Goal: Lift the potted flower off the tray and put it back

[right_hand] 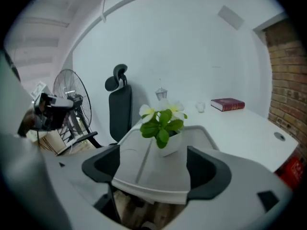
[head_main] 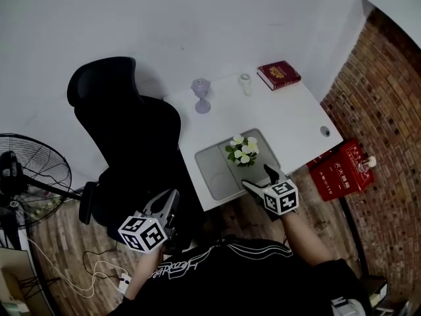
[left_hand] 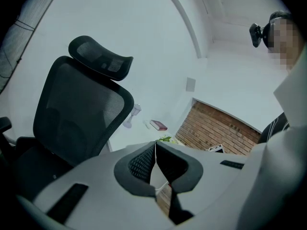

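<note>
The potted flower (head_main: 243, 151), white blooms and green leaves in a small white pot, stands in the right compartment of the grey tray (head_main: 212, 171) at the white table's near edge. My right gripper (head_main: 257, 178) hovers just off that edge, open, its jaws apart from the pot. In the right gripper view the potted flower (right_hand: 165, 128) stands upright beyond the wide-spread right gripper (right_hand: 158, 169), and the tray (right_hand: 139, 176) fills the gap between the jaws. My left gripper (head_main: 166, 206) hangs over the chair seat, away from the table. The left gripper (left_hand: 154, 147) is shut on nothing.
A black office chair (head_main: 125, 137) stands left of the table. On the table's far side are a glass goblet (head_main: 201, 95), a small white cup (head_main: 246, 83) and a red book (head_main: 279, 74). A fan (head_main: 33, 170) stands at left. A red box (head_main: 342, 170) sits by the brick wall.
</note>
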`<control>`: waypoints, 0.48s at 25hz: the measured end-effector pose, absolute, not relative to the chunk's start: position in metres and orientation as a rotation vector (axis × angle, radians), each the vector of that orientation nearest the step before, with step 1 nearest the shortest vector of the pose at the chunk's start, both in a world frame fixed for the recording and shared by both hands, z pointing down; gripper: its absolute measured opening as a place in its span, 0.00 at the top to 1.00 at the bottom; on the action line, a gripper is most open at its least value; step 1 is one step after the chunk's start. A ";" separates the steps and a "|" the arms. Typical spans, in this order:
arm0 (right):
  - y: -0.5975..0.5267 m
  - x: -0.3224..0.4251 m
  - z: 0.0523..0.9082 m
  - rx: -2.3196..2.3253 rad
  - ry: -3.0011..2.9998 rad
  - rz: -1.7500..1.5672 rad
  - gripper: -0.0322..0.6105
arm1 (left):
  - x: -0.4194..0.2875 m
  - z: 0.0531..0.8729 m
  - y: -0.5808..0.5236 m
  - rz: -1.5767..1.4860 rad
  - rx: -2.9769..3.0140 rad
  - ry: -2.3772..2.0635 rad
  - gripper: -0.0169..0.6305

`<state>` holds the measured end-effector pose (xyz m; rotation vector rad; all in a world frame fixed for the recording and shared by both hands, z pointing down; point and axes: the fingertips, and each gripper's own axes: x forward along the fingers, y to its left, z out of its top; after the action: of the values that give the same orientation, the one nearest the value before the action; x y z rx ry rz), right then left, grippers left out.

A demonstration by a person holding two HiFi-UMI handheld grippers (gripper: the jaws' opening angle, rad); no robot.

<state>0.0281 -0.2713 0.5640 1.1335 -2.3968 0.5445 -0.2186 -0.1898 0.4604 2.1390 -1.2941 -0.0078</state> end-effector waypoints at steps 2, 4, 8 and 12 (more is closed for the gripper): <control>-0.250 0.019 0.546 1.106 -2.460 0.551 0.34 | -0.213 0.455 -0.182 -0.003 2.163 -1.270 0.92; -0.227 0.008 0.525 1.064 -2.536 0.540 0.44 | -0.206 0.451 -0.174 0.006 2.191 -1.240 0.92; -0.184 -0.011 0.482 0.993 -2.714 0.562 0.71 | -0.191 0.442 -0.157 0.020 2.252 -1.172 0.92; -0.148 -0.021 0.451 0.950 -2.835 0.577 0.95 | -0.176 0.431 -0.138 0.020 2.310 -1.126 0.92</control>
<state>-0.0214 -0.1480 0.4508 0.9498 -2.8350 0.5772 -0.1765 -0.1379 0.4312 2.3096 -1.1259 0.0200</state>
